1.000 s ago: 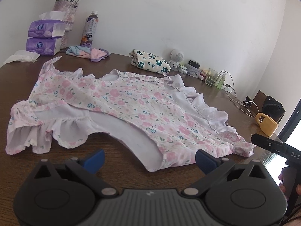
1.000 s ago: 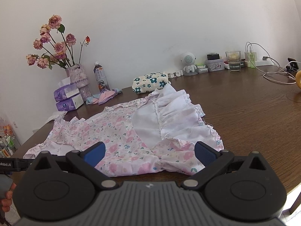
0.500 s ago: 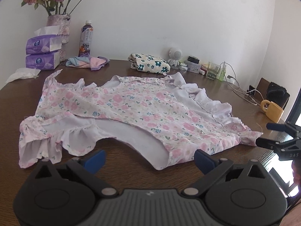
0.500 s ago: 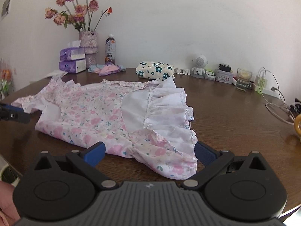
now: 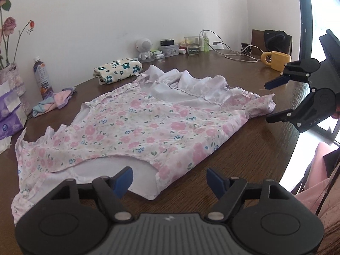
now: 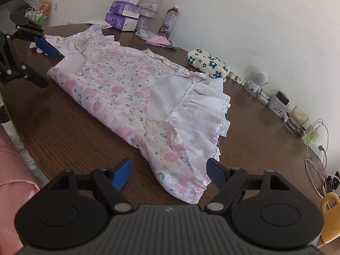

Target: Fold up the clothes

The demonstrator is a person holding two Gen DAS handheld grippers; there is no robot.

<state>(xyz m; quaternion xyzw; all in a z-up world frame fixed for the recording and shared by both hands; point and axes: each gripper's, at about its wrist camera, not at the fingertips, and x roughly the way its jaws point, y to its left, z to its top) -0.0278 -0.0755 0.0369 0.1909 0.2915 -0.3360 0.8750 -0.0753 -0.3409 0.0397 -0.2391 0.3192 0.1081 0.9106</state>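
Left wrist view: floral dress (image 5: 136, 125) spread flat on brown table (image 5: 250, 148), folded floral cloth (image 5: 118, 70) behind. Left gripper (image 5: 169, 180) jaws closing, pads apart, near hem edge between them, not pinched. Right gripper (image 5: 268, 102) at ruffled sleeve end.

Right wrist view: right gripper (image 6: 169, 173) jaws closing, pads apart, sleeve corner between, not clamped. Yellow mug (image 6: 330, 216) at right.
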